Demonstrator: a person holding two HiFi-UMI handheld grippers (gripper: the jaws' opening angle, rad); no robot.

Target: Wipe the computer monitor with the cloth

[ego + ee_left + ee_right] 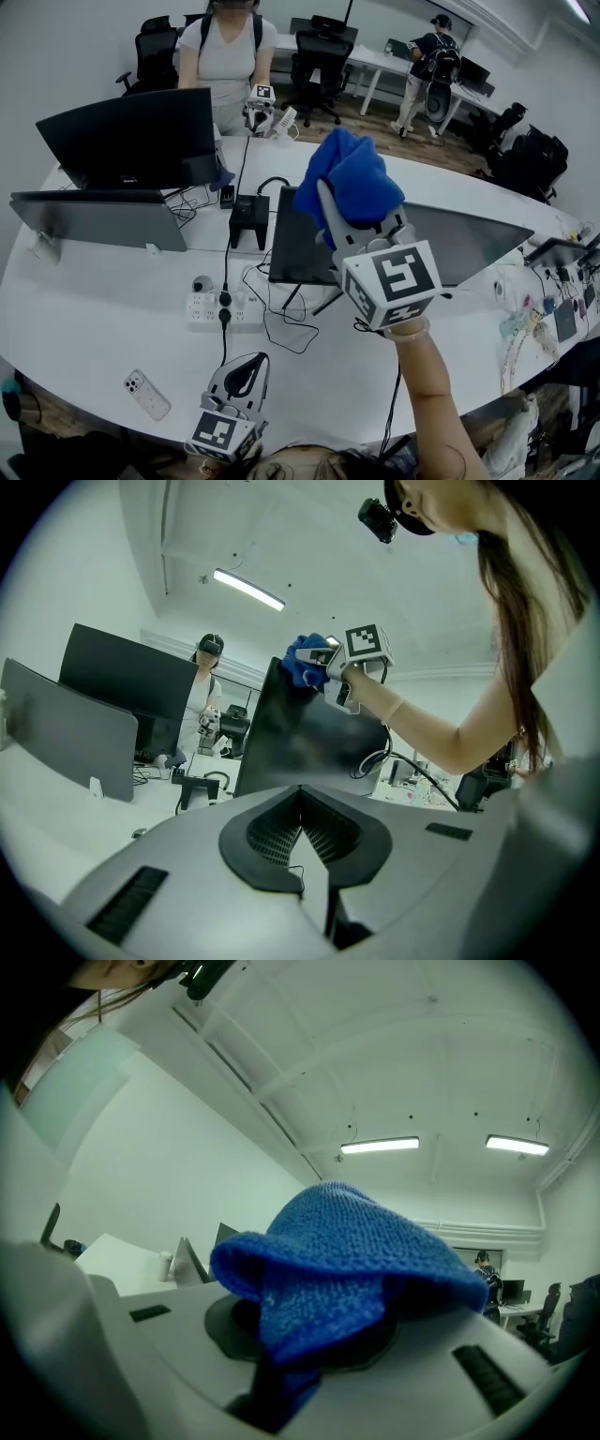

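Head view: right gripper is clamped on the bunched blue cloth, raised at the upper left edge of the dark monitor; contact unclear. Left gripper sits low at the near table edge, jaws together, empty. Step looks like wipe start. Next: press the cloth flat on the screen and sweep right.

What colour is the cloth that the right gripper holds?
The cloth is blue; the right gripper view shows it best.
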